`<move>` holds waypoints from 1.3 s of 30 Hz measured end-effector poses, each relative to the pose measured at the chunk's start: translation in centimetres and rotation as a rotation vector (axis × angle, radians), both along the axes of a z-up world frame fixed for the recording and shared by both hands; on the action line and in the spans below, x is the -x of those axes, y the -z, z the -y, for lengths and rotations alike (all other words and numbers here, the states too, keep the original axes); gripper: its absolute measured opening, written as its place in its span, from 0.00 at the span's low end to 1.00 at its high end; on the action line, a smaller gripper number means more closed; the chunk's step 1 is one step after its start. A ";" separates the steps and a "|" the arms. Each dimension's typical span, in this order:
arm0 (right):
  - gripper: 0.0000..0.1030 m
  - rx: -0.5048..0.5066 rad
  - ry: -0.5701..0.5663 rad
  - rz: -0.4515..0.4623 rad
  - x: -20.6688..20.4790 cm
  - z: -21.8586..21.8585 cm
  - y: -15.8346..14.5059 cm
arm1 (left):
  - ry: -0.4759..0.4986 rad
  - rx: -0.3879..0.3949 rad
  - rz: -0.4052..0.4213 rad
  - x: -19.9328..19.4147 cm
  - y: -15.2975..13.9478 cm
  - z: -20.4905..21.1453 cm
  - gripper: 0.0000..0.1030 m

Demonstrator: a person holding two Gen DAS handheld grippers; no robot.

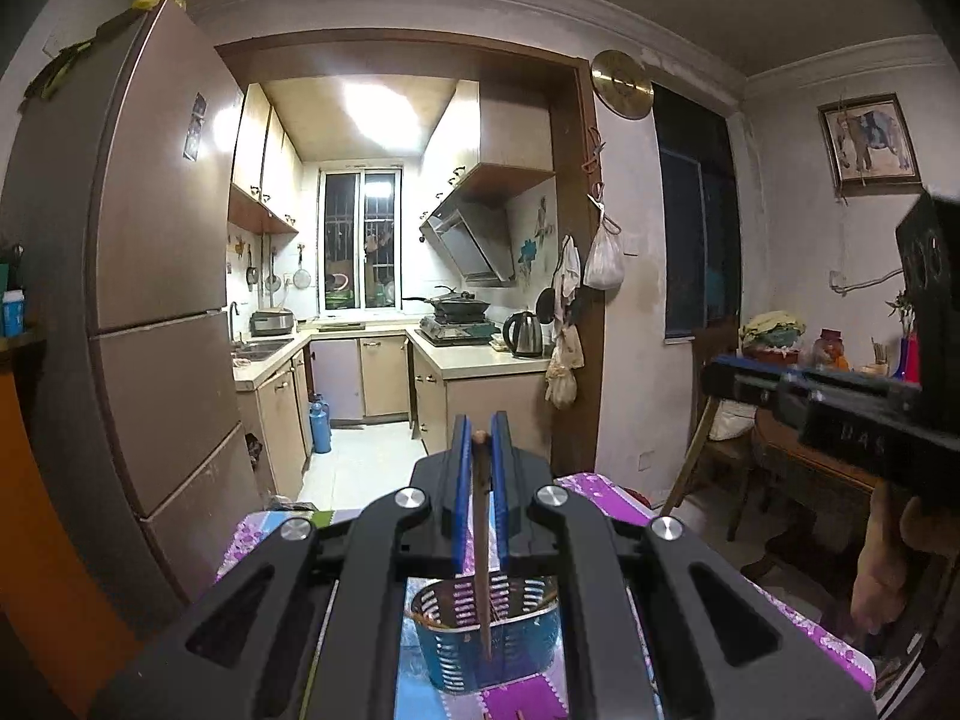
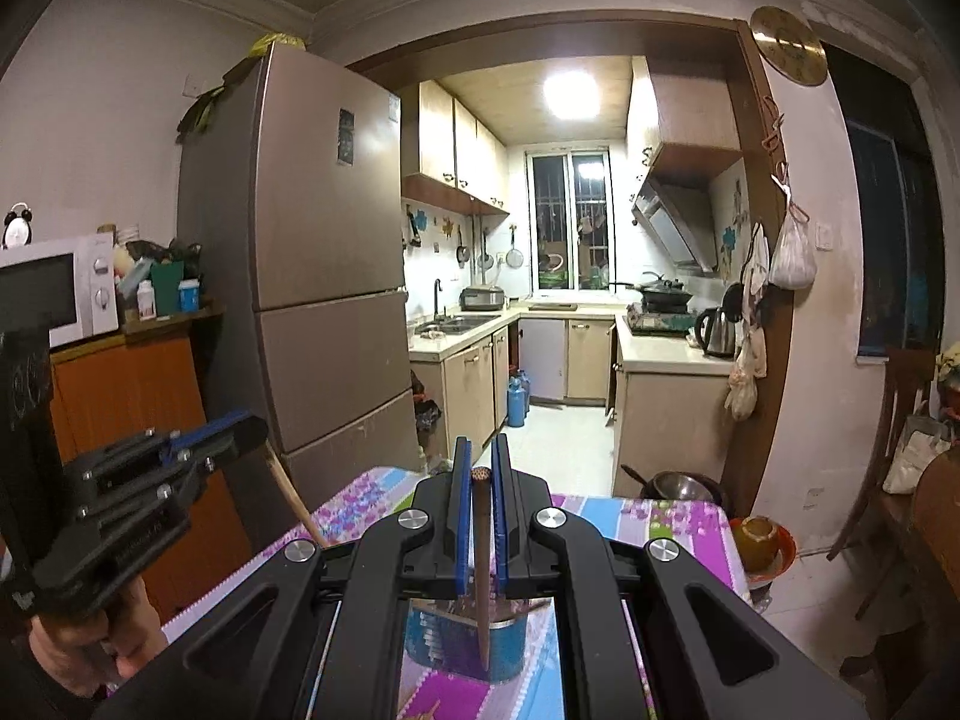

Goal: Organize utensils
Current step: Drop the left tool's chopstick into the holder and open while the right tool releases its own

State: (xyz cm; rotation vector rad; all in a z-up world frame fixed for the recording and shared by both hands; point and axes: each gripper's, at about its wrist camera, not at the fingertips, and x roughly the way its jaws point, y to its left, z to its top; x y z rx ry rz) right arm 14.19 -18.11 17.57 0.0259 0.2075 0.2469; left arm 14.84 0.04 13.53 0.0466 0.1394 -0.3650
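Left gripper (image 1: 480, 429): the blue-padded fingers (image 1: 460, 480) are closed on a slender dark brown wooden chopstick (image 1: 482, 540). Its blunt top end sits between the fingertips; the shaft hangs down from there, slightly tilted, and its pointed tip shows in front of a blue slotted utensil basket (image 1: 474, 648) below the fingers. Whether the tip touches the basket cannot be told.

Right gripper (image 2: 479, 462): the blue-padded fingers (image 2: 462, 516) are likewise closed on a second brown wooden chopstick with a speckled end (image 2: 481, 558). The speckled end lies between the fingertips; the shaft runs downward and its tip shows in front of the blue basket (image 2: 444, 642), which stands below and behind the fingers. Contact between tip and basket cannot be told.

The basket rests on a table covered by a purple, pink and pale blue patterned cloth (image 1: 606, 492), directly beneath both sets of fingers.

In the right wrist view the left gripper (image 2: 240, 435) appears at the left, with its chopstick (image 2: 294, 498) slanting down from its fingers towards the table, and a hand (image 2: 102, 642) gripping its handle. In the left wrist view the right gripper (image 1: 720, 375) appears at the right, held by a hand (image 1: 882, 570).
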 end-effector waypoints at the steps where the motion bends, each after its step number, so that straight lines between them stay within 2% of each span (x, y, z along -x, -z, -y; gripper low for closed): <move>1: 0.07 0.004 -0.001 0.002 -0.2 -0.1 -0.5 | -0.002 -0.001 -0.001 -0.2 -0.1 0.1 0.05; 11: 0.07 0.026 -0.005 0.010 -3.1 -1.6 -3.6 | -0.045 0.004 -0.002 -3.1 -3.2 0.3 0.05; 16: 0.07 0.029 -0.005 -0.003 -5.1 -2.0 -3.7 | -0.057 0.013 -0.021 -4.8 -3.6 0.0 0.05; 31: 0.07 0.011 0.003 -0.118 -11.5 -1.9 1.5 | -0.063 0.005 -0.083 -8.5 -0.9 0.6 0.05; 39: 0.07 0.012 0.001 -0.128 -12.5 -1.9 2.5 | -0.056 0.004 -0.095 -9.8 0.1 1.0 0.05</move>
